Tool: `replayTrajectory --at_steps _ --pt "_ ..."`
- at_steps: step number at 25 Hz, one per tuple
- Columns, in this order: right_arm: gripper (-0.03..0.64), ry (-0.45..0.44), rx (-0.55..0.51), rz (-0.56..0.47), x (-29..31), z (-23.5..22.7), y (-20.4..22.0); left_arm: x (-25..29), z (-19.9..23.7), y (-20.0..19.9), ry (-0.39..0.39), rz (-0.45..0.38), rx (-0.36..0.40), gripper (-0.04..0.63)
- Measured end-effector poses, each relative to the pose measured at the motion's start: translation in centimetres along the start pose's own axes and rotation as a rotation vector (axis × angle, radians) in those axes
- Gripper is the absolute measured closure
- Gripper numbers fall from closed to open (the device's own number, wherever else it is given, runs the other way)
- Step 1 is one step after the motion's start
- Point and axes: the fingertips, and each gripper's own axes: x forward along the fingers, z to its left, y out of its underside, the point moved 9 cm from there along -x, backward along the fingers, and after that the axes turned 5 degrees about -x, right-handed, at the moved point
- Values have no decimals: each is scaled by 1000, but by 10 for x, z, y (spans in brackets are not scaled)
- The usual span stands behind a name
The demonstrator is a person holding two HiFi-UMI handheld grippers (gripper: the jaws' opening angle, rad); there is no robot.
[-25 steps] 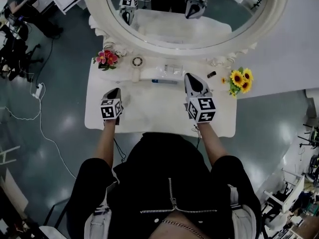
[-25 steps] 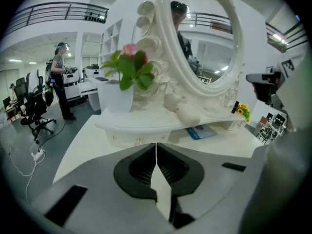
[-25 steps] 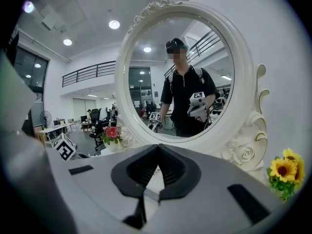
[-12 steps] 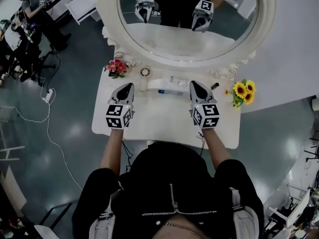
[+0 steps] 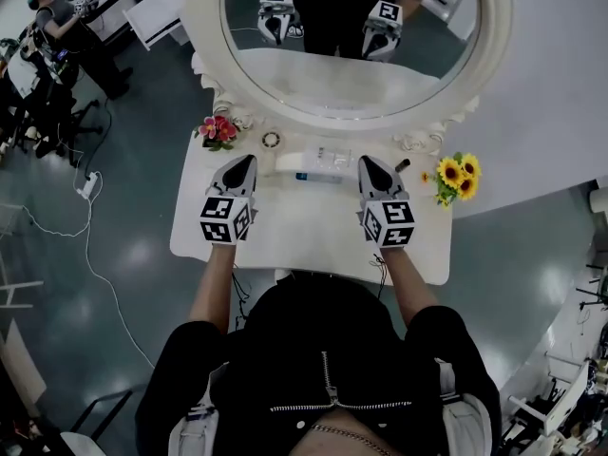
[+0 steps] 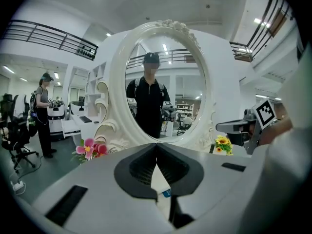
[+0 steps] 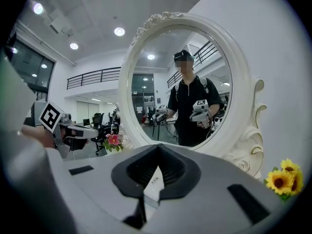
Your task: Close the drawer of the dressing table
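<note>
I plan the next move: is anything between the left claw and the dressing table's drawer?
The drawer does not show. The left claw hangs above the tabletop, and the person's torso hides the middle of its front edge.

One desk [image 5: 304, 240] with one mirror [image 5: 351, 74]; two flower bunches, a pink bunch [image 5: 218, 129] and a sunflower bunch [image 5: 456, 174]; one white box [image 5: 313, 164]; one small ring [image 5: 271, 140]. Two claws: left claw [image 5: 249, 160]; right claw [image 5: 365, 162].

On the dressing table [image 5: 304, 228], a mirror [image 5: 344, 76] stands at the back, a posy [image 5: 218, 129] left, sunflowers [image 5: 456, 175] right.
</note>
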Motion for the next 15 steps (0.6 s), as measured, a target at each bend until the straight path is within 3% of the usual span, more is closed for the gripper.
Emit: replayTrajectory --at_steps 15 --pt "615 2 -4 0 -1 3 2 -1 0 -2 18 -4 11 574"
